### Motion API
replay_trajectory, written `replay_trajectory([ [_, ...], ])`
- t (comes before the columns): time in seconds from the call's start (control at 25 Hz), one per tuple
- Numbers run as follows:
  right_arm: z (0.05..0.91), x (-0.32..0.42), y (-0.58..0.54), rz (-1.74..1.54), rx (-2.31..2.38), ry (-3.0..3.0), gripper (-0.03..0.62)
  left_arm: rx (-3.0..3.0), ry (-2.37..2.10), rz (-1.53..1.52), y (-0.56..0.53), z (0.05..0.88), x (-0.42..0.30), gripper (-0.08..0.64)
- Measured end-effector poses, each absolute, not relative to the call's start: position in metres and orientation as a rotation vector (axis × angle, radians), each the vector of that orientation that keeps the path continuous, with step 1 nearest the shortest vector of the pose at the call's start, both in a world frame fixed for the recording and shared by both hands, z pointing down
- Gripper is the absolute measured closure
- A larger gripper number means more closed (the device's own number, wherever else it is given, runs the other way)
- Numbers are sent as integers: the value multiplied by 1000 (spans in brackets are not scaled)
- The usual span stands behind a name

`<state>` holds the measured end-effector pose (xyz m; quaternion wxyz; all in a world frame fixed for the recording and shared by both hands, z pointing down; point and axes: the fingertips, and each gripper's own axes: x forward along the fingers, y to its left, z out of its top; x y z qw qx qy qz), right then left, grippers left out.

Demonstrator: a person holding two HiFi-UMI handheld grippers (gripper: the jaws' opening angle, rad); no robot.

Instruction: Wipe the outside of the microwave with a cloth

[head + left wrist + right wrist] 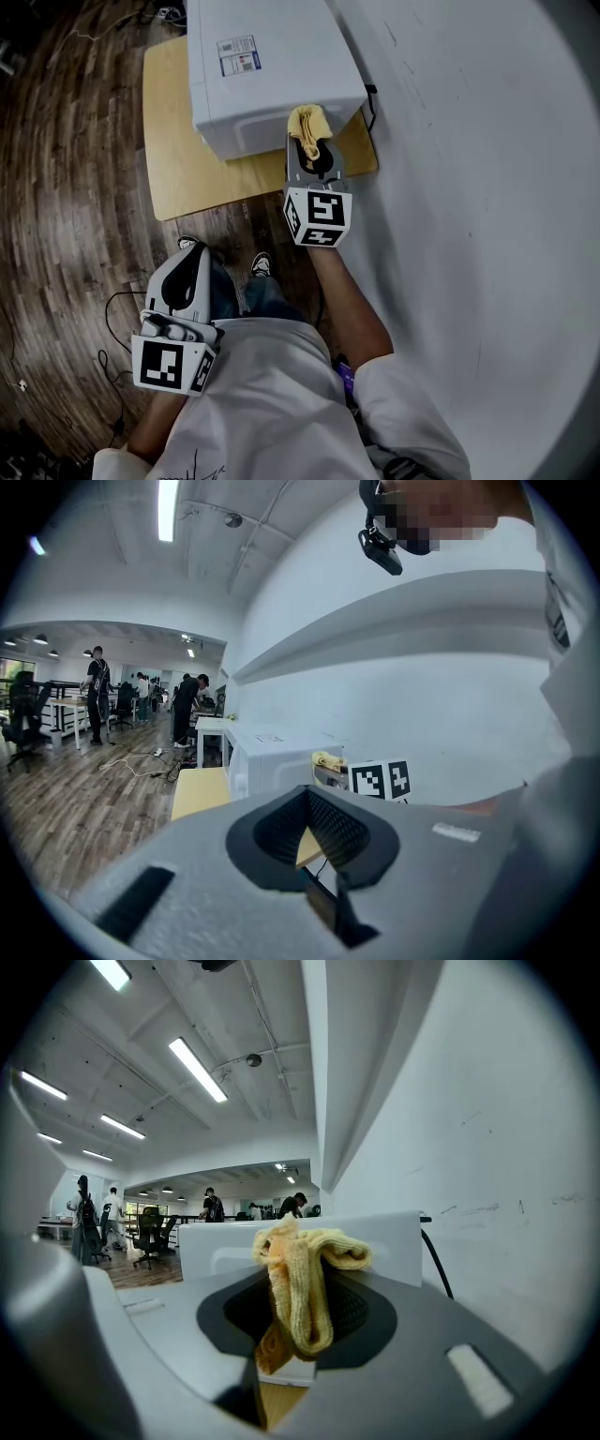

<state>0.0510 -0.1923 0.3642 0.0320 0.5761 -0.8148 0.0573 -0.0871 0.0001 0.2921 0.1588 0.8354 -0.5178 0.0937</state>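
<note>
A white microwave [272, 66] stands on a low wooden table [178, 178] beside the wall. My right gripper [314, 150] is shut on a folded yellow cloth [309, 127], which rests against the microwave's near right corner. In the right gripper view the cloth [300, 1279] hangs out of the jaws in front of the microwave [375, 1237]. My left gripper [183, 281] hangs low by the person's body, over the floor and well short of the table; its jaws are together with nothing in them. In the left gripper view, the microwave [272, 757] and the cloth [326, 758] lie beyond the left gripper [314, 841].
A white wall [469, 187] runs close along the right. A black power cable [372, 103] comes off the microwave's right rear. Dark cables [112, 319] trail on the wood floor by the person's shoes [261, 264]. Distant people [94, 691] stand among desks.
</note>
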Motion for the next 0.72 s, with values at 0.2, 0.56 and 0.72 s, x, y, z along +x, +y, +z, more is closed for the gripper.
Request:
replay_trajectory([
  [0.2, 364, 41, -190, 176, 1743, -2531, 480, 2395, -1460, 280, -1, 296, -82, 569],
  [0.56, 367, 7, -183, 173, 1637, -2583, 480, 2409, -1439, 291, -1, 298, -76, 569],
  [0.72, 369, -11, -180, 173, 1581, -2607, 480, 2387, -1432, 270, -3, 300, -79, 569],
])
